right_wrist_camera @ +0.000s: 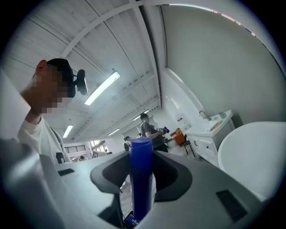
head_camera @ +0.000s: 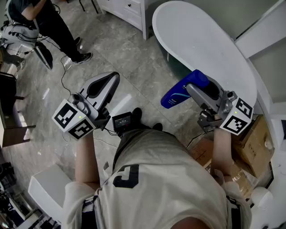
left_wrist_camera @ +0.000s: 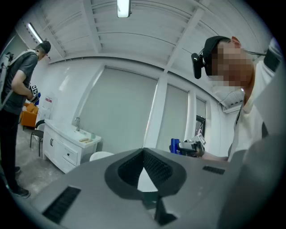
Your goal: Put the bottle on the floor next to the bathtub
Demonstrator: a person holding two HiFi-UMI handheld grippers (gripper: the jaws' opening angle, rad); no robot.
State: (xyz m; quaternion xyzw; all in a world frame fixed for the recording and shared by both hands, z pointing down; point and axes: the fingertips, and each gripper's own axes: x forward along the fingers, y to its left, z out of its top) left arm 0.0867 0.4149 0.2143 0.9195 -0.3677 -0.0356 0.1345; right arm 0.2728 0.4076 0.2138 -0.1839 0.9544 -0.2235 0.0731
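A blue bottle (head_camera: pixel 182 90) with a printed label is clamped in my right gripper (head_camera: pixel 199 89), held in the air in front of the white bathtub (head_camera: pixel 201 40). In the right gripper view the bottle (right_wrist_camera: pixel 141 176) stands upright between the dark pads, its blue cap end up. My left gripper (head_camera: pixel 105 85) is shut with nothing in it, out over the grey tiled floor (head_camera: pixel 129 62) at the left. In the left gripper view its jaws meet at the middle (left_wrist_camera: pixel 144 154), and the bottle (left_wrist_camera: pixel 174 146) shows small at the right.
A white vanity cabinet (head_camera: pixel 129 11) stands beyond the tub's left end. A person in dark clothes (head_camera: pixel 53 27) stands at the top left by a chair. Cardboard boxes (head_camera: pixel 250 143) lie at the right, and a cable runs across the floor.
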